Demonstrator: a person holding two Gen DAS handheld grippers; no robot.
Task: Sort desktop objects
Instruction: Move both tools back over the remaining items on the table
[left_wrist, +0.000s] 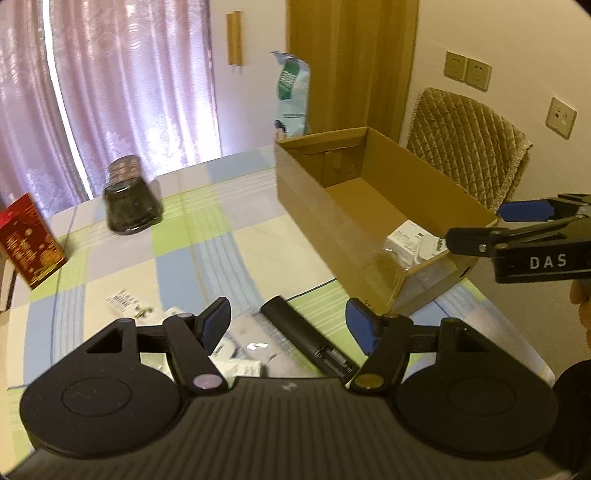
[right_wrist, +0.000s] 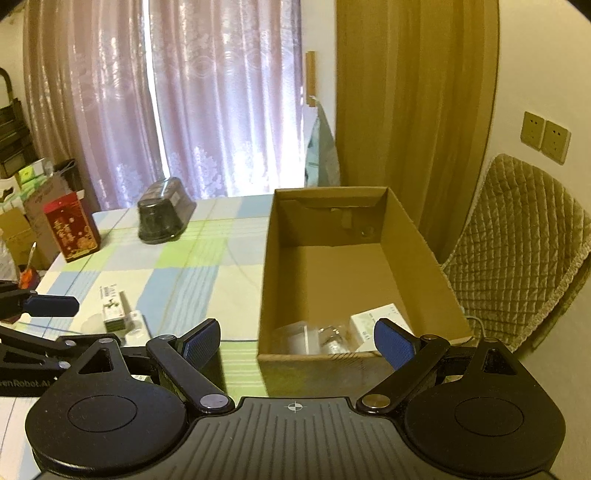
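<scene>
Now | left gripper (left_wrist: 288, 319) spread, hovering over remote (left_wrist: 308, 338) lying on table (left_wrist: 207, 236) | right gripper (right_wrist: 297, 341) spread, empty, hanging at box (right_wrist: 328, 266) holding white packets (right_wrist: 369, 323)

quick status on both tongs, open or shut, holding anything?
Left tongs: open, empty, above the black remote on the table.
Right tongs: open, empty, at the near end of the box.

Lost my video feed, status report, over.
Left gripper open above black remote. Right gripper open, empty, at cardboard box. White carton already boxed. Path clear.
</scene>
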